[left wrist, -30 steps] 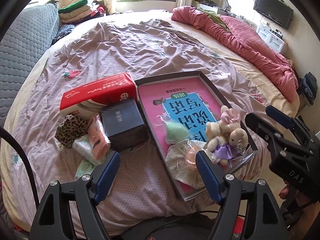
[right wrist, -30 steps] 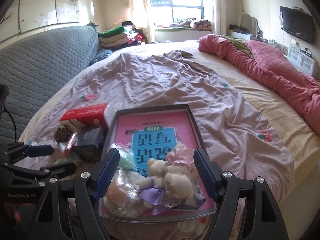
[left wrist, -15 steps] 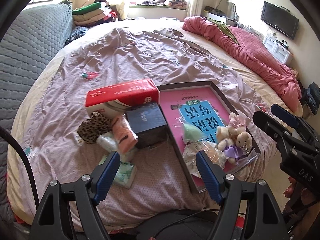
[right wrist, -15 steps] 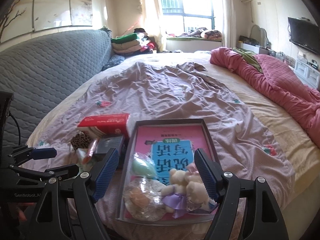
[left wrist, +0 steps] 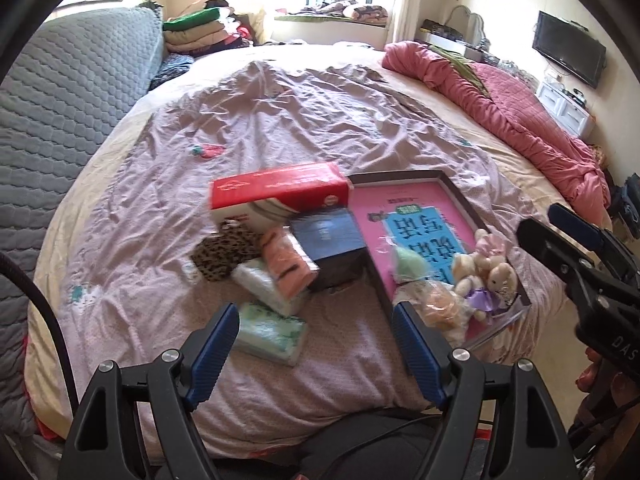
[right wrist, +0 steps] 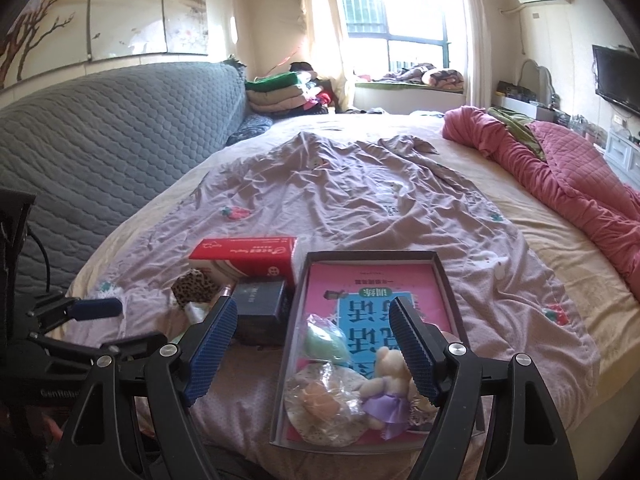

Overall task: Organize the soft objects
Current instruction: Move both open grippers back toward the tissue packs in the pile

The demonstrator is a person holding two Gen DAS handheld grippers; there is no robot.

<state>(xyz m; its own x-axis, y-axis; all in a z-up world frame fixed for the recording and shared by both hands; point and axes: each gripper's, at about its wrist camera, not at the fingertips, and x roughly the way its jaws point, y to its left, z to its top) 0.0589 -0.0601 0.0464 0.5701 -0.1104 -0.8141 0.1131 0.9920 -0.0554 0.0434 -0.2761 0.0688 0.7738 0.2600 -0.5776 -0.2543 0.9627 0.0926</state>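
Observation:
A dark shallow box tray (left wrist: 400, 175) (right wrist: 372, 255) with a pink book inside lies on the bed. In it sit a plush bear pair (left wrist: 486, 268) (right wrist: 384, 384), a green soft toy (left wrist: 410, 264) (right wrist: 324, 344) and a bagged orange item (left wrist: 440, 308) (right wrist: 320, 400). Left of the tray lie a leopard-print pouch (left wrist: 224, 252) (right wrist: 194, 286), a peach roll (left wrist: 286, 266) and tissue packs (left wrist: 270, 330). My left gripper (left wrist: 316, 340) is open and empty above the bed's near edge. My right gripper (right wrist: 314, 344) is open and empty above the tray's near end.
A red tissue box (left wrist: 280, 194) (right wrist: 244, 258) and a dark blue box (left wrist: 330, 240) (right wrist: 260, 304) sit beside the tray. A pink quilt (left wrist: 520, 120) lies at the right. A grey headboard (right wrist: 100, 140) stands at the left. Folded clothes (left wrist: 200, 36) are stacked behind.
Both grippers have pulled back and up from the objects, so the tray and pile look smaller and farther. Both stay open and empty.

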